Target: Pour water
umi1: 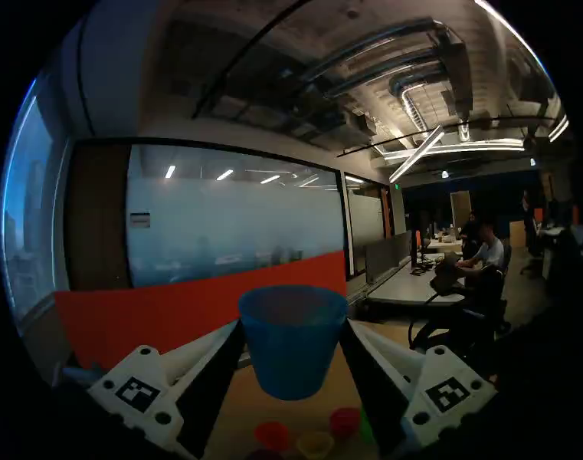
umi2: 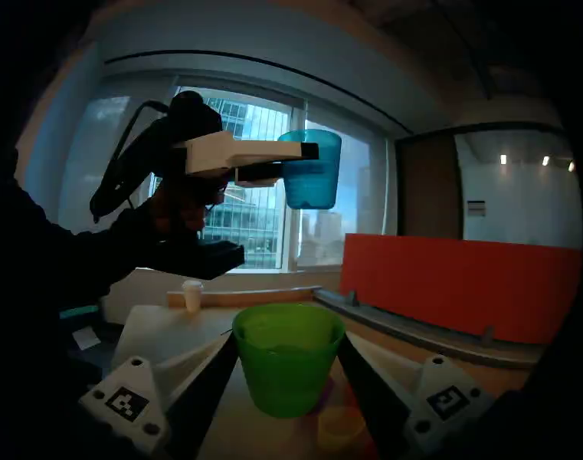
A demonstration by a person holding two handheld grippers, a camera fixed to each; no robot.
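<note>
Close forward views, blue cup [umi1: 291, 345] common to both

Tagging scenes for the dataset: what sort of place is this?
Most likely an open-plan office: a person seated at a long desk, a frosted glass partition, exposed ceiling ducts, and a window facing high-rise towers.

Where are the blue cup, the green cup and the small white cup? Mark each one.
blue cup [umi1: 293, 349]: left gripper view, middle of its front wall.
green cup [umi2: 289, 368]: right gripper view, middle of its front wall.
small white cup [umi2: 191, 297]: right gripper view, middle of its side.
</note>
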